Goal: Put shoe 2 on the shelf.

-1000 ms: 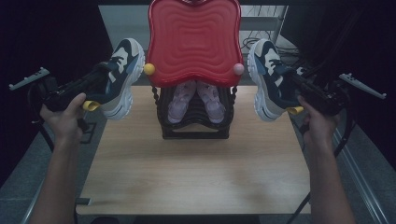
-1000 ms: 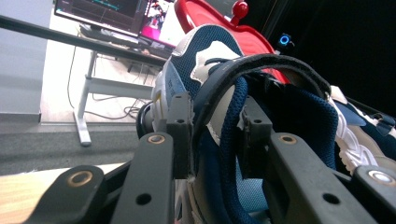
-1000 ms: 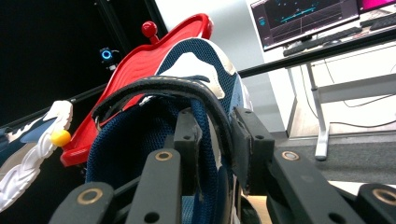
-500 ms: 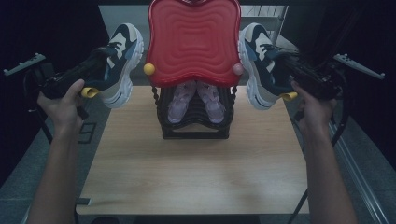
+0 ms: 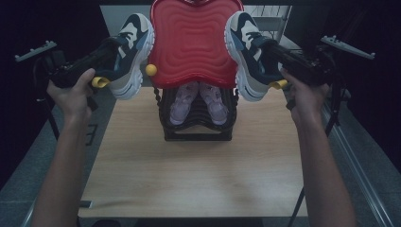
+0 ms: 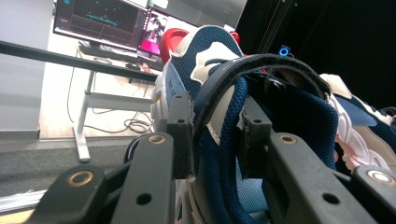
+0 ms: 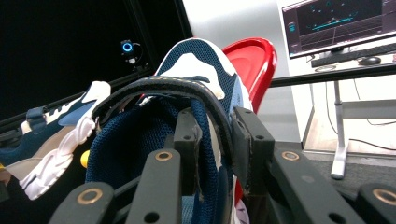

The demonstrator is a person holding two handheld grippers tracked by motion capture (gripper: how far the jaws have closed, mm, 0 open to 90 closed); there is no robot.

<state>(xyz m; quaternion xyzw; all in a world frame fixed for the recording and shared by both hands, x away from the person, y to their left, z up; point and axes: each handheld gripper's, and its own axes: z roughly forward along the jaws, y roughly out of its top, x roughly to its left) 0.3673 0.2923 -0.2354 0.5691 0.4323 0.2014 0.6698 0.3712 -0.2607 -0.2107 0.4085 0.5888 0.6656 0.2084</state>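
since 1 second ago both navy-and-white mesh sneakers have risen beside the red wavy plastic lid [image 5: 193,42]. left gripper [image 6: 212,128] pinches 1 sneaker [image 5: 130,54] by its collar, right gripper [image 7: 212,135] the other [image 5: 248,54]; either thin hold could slip, dropping a shoe onto the lid.

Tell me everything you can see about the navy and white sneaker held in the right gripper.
The navy, white and beige chunky-soled sneaker is held off the wooden table, toe pointing away from the person, its thick white sole facing the red wavy-topped stand. Its upper looks like navy mesh with white and pale blue panels, white laces and a padded collar. The right gripper pinches one side of that collar, one jaw inside the shoe and one outside. In the high view it hangs beside the stand's right edge; whether they touch is unclear.
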